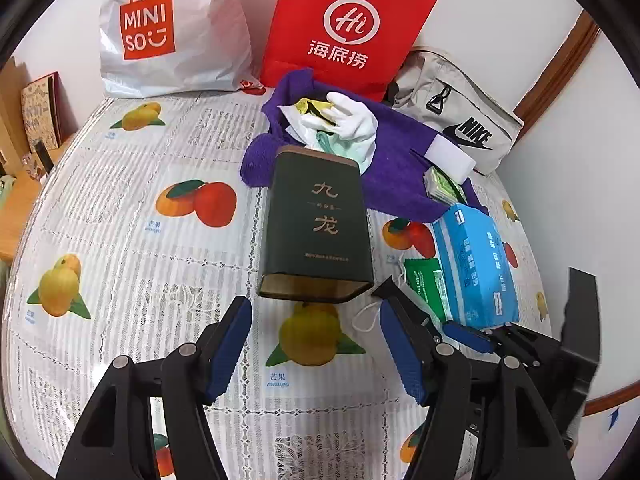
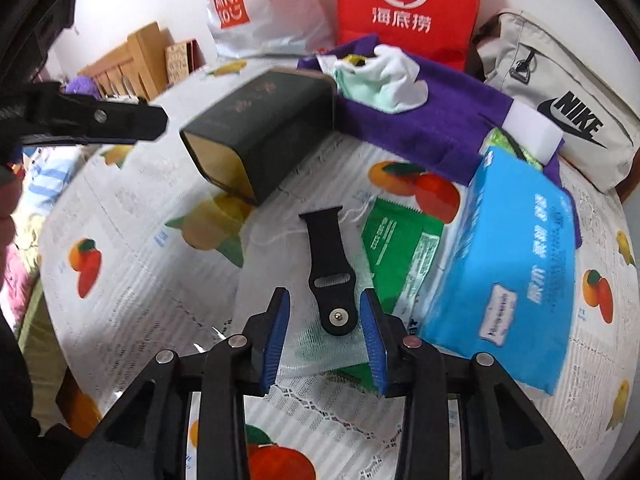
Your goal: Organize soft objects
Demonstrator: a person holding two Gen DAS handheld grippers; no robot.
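Lying flat on the fruit-print plastic tablecloth [image 2: 132,280], a black rubber watch strap [image 2: 329,268] with a metal stud sits partly over a white mesh face mask [image 2: 320,344] and beside a green foil sachet [image 2: 404,256]. The right gripper [image 2: 325,338] straddles the strap's studded end; its blue-padded jaws stand a little apart on either side, not touching the strap, so nothing is pinched.

Just right of the sachet lies a blue soft tissue pack [image 2: 516,264]. Toward the far edge of the table, a dark green rectangular tin [image 1: 316,224] lies on its side, open end facing the near edge. Behind it a purple towel [image 1: 396,168] is heaped, carrying a white fabric glove [image 1: 352,120], pale green cloth and a white sponge block [image 1: 452,156].

The left gripper [image 1: 316,344] hovers over bare tablecloth near the tin's open end, jaws spread wide, empty.

Along the far edge stand a white Miniso plastic bag [image 1: 172,32], a red paper bag [image 1: 348,24] and a beige Nike pouch [image 1: 460,116].
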